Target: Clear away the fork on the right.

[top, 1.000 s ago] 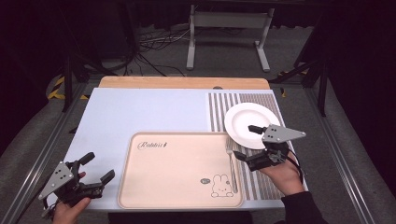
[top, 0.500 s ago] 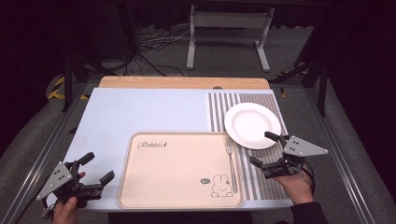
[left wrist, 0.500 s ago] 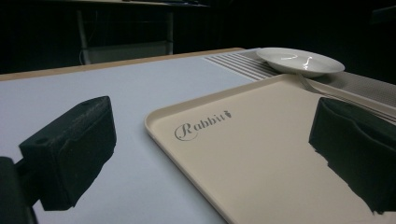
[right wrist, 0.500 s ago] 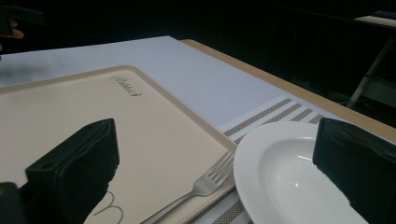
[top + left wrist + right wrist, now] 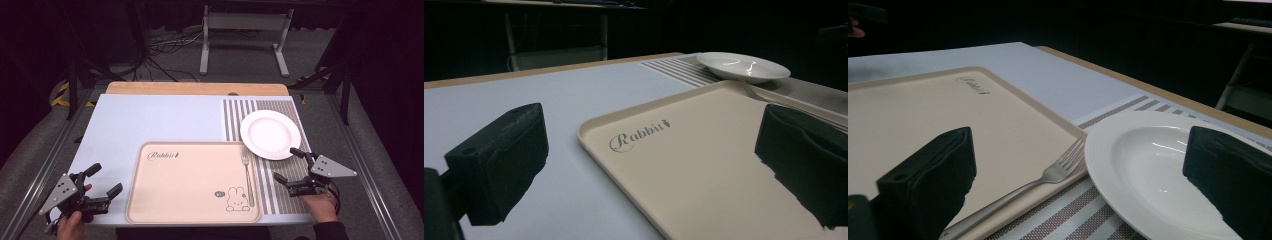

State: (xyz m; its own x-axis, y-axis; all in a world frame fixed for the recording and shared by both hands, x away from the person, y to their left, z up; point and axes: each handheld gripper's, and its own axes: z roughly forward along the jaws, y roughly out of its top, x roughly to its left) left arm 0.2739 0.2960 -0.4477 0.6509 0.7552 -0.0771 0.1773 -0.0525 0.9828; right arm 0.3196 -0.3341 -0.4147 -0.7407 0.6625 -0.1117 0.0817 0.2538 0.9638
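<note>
The right gripper [image 5: 291, 164] has backed off the round white ceramic plate [image 5: 270, 134] (both grippers' jaws apart); approach its rim low

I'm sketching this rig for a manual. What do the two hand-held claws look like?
Both match. The left claw and right claw each have two chunky black matte jaws with squared, blocky tips on a black body, topped by a grey three-cornered plate with small dark dots. The right hand shows a dark sleeve at the wrist. Cables are too dark to make out.
</note>
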